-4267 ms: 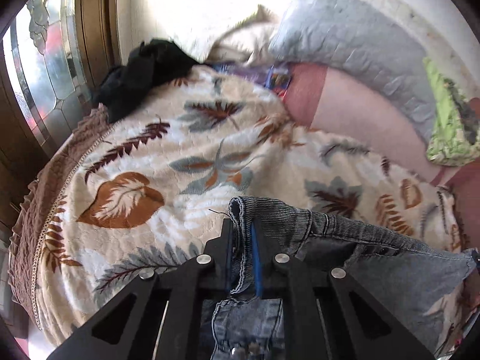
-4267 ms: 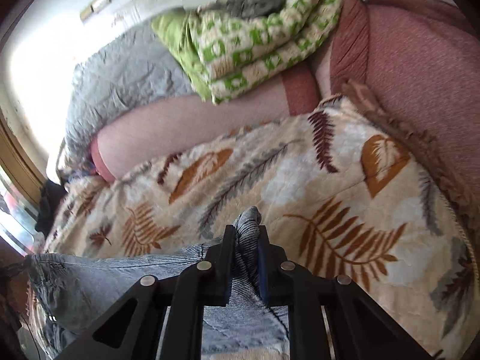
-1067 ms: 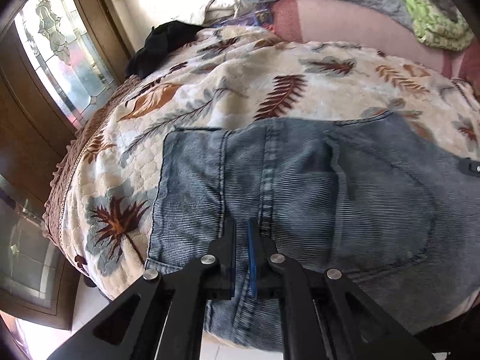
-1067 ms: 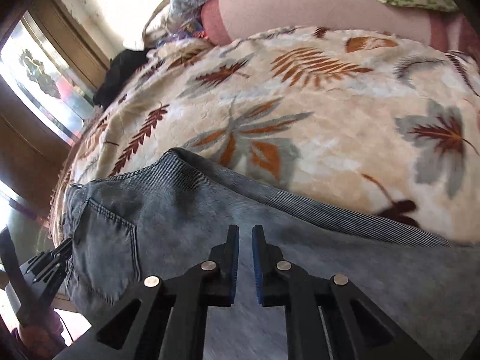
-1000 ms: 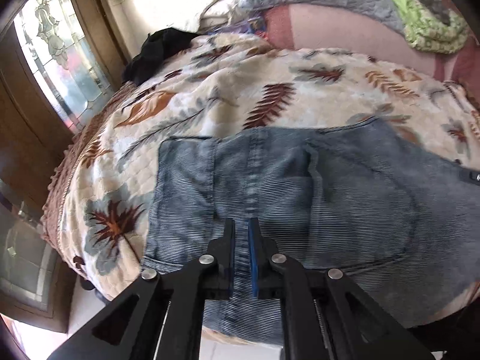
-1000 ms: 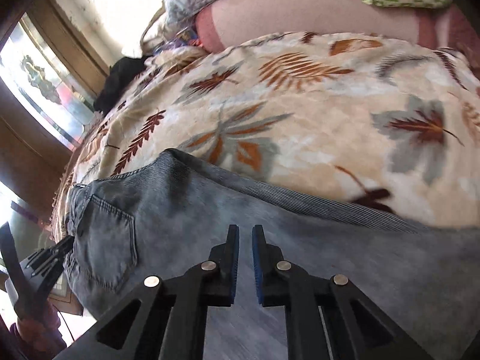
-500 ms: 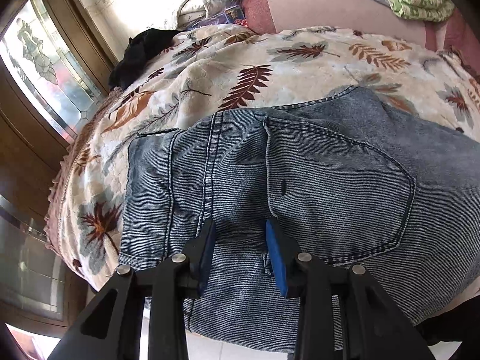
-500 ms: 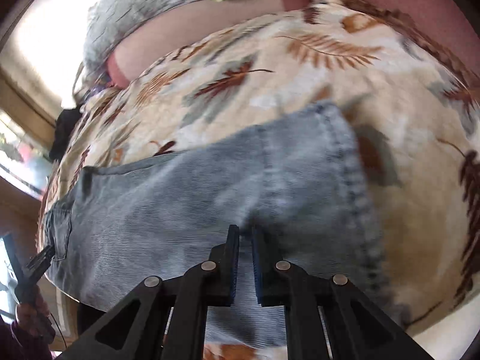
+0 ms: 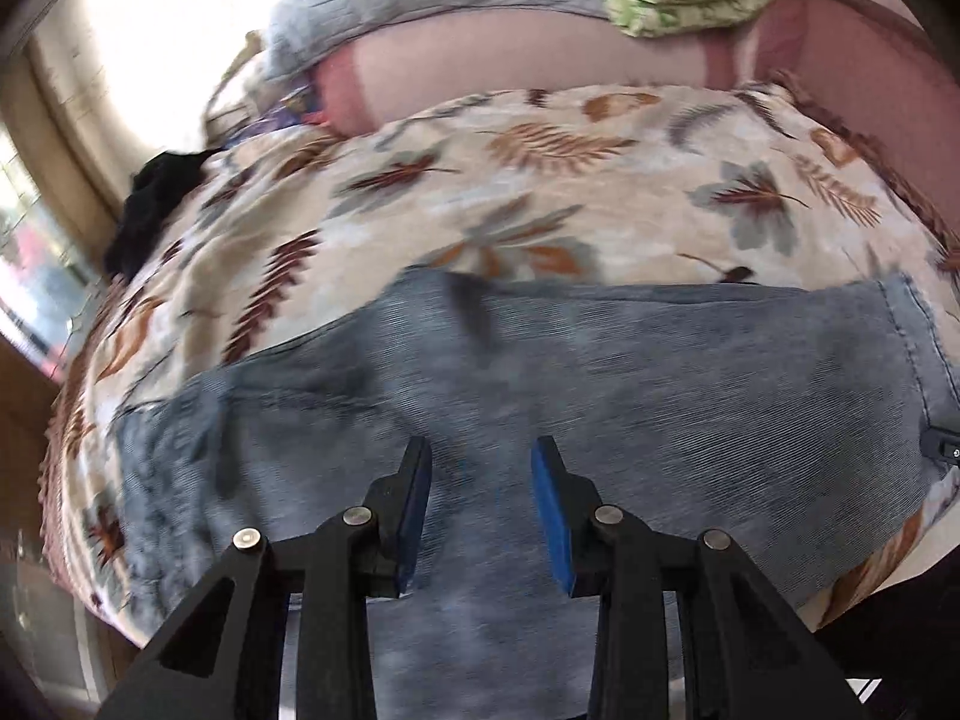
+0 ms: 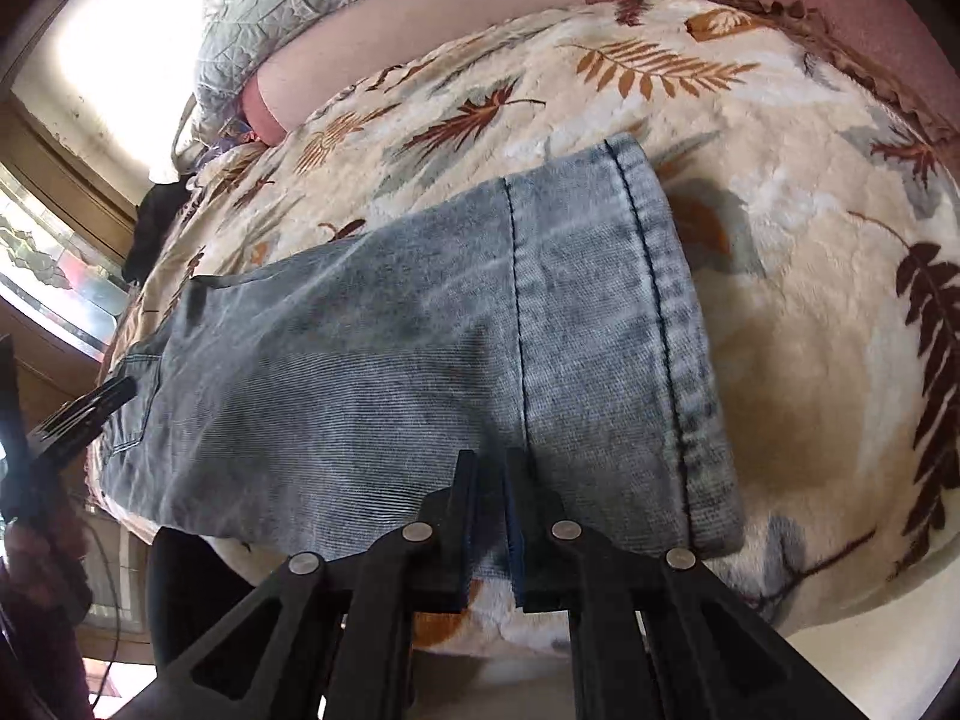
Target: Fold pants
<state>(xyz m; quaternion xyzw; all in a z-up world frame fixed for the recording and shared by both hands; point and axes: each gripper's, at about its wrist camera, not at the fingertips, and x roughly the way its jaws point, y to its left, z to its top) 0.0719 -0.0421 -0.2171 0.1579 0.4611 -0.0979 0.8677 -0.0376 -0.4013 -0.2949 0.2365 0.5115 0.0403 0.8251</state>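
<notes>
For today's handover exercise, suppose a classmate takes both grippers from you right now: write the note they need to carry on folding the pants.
Left gripper: open, holding nothing, over the jeans toward the waist end.
Right gripper: jaws nearly closed at the near edge of the jeans close to the hem; whether it grips cloth is unclear.
Jeans: lying flat across the leaf-print blanket on the bed, legs apparently stacked, hem to the right.
Done: pants laid out flat lengthwise.
Left: probably fold hem end over toward the waist, then smooth.
</notes>
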